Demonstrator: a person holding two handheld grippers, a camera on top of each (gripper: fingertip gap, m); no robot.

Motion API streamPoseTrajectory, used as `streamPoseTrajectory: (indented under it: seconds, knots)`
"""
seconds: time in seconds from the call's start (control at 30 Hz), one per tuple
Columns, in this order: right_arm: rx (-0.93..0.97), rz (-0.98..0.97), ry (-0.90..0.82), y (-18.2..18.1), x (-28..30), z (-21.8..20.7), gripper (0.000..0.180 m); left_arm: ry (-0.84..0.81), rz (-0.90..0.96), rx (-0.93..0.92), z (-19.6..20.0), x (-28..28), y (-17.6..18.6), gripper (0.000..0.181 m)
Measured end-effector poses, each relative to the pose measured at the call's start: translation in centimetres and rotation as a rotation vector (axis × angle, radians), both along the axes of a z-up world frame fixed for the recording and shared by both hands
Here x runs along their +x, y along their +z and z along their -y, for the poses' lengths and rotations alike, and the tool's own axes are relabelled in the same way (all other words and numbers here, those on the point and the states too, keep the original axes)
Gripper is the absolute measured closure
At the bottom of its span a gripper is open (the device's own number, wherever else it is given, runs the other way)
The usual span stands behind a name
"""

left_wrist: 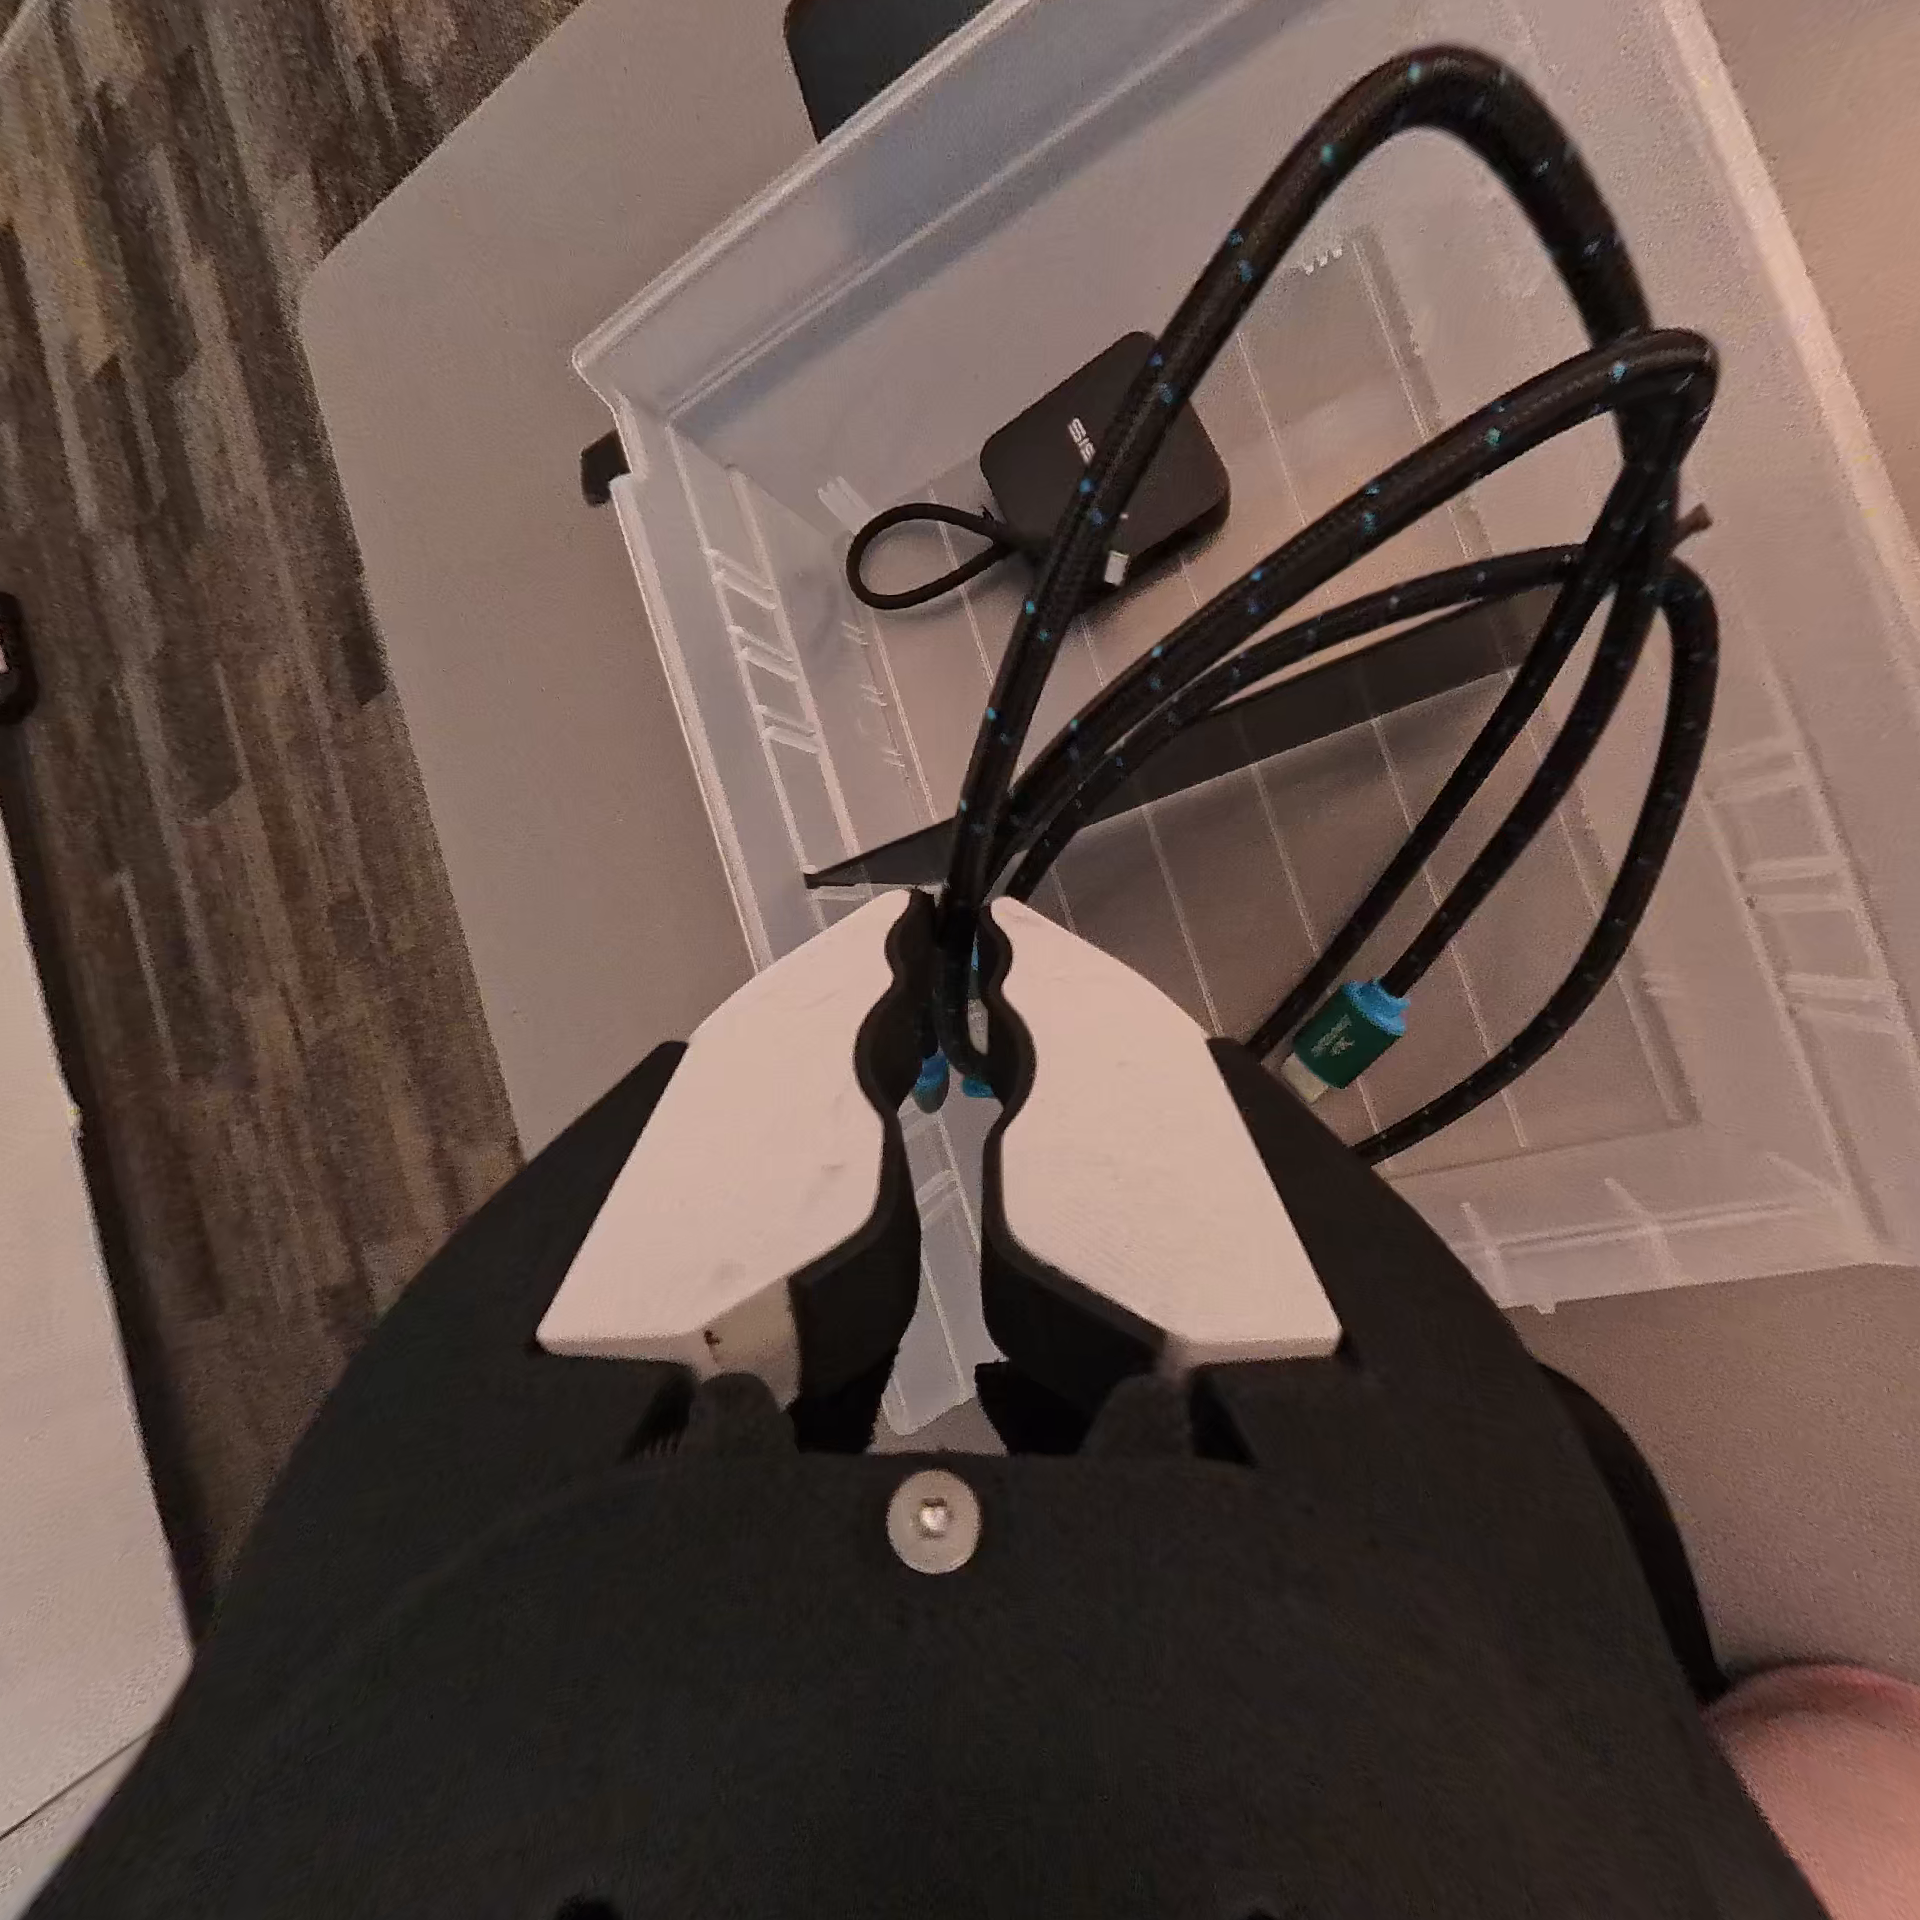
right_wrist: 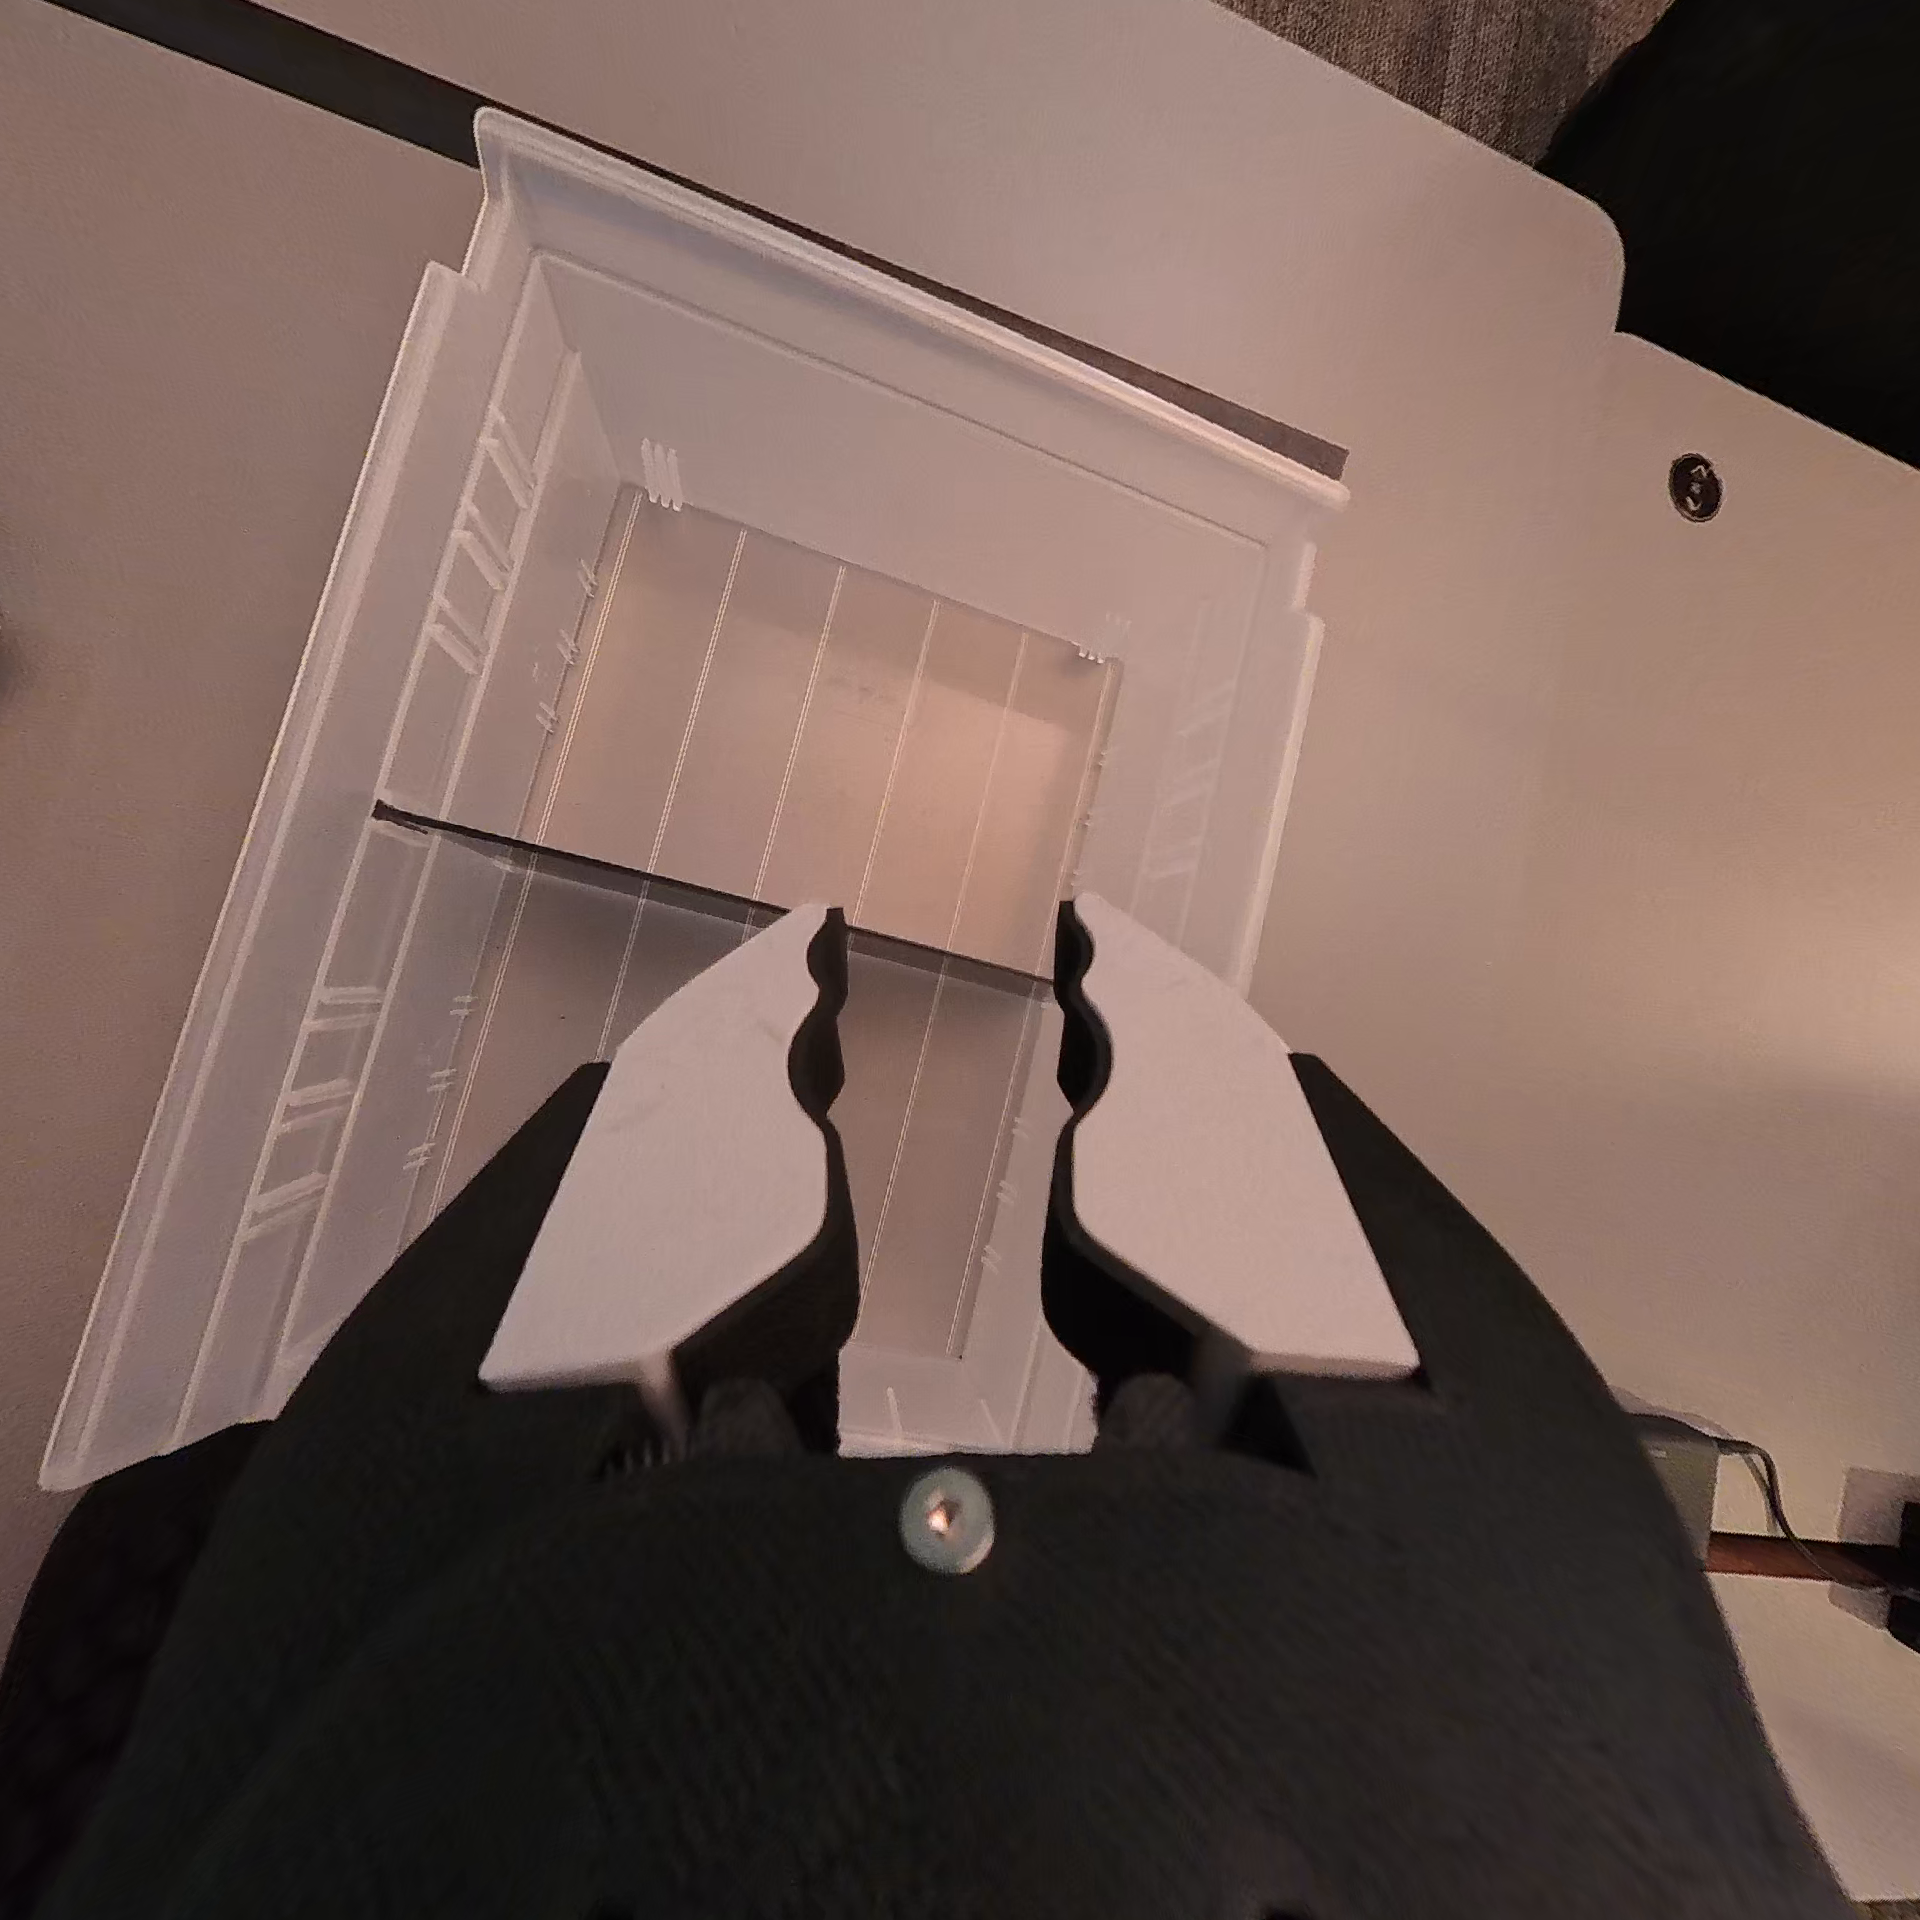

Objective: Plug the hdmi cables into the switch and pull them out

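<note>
Left gripper [left_wrist: 951, 920] is clamped on a bundle of black cable [left_wrist: 1226, 623], its loops rising up and away over the clear bin [left_wrist: 665, 343]. One green plug [left_wrist: 1340, 1039] dangles at right, tip pointing down-left. The black switch [left_wrist: 1107, 457] lies flat in the bin's far half, seemingly unplugged. Right gripper [right_wrist: 951, 935] hovers spread apart, holding nothing, above a second bin [right_wrist: 499, 156].

black braided hdmi cable [left_wrist: 1475, 499] flecked blue, looped in air above clear bin [left_wrist: 665, 343], pinched in left gripper [left_wrist: 951, 914], green-and-blue plug [left_wrist: 1345, 1034] dangling; flat black switch [left_wrist: 1107, 457] with short looped lead, lying on bin floor.
</note>
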State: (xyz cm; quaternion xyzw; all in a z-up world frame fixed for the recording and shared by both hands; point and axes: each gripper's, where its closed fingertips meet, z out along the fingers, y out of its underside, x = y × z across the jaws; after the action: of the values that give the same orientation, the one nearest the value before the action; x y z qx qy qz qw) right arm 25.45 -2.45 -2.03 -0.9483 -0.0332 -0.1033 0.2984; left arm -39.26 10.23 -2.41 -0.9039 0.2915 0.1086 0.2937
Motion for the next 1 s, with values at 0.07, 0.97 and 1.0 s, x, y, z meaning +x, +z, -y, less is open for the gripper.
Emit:
streamPoseTrajectory:
  seconds: [0.07, 0.97, 1.0]
  knots:
    - [-0.008, 0.003, 0.005, -0.1, -0.1, 0.0, 0.14, 0.005, 0.032, -0.011, 0.0, 0.0, -0.3, 0.174]
    - [0.031, 0.065, 0.031, 1.2, -1.0, -0.7, 0.141, -0.325, 0.288, 0.534, 3.9, 8.3, 13.8, 0.175]
    - [0.058, 0.075, 0.039, 1.8, -1.2, -0.9, 0.142, -0.359, 0.311, 0.552, 4.3, 9.1, 14.3, 0.175]
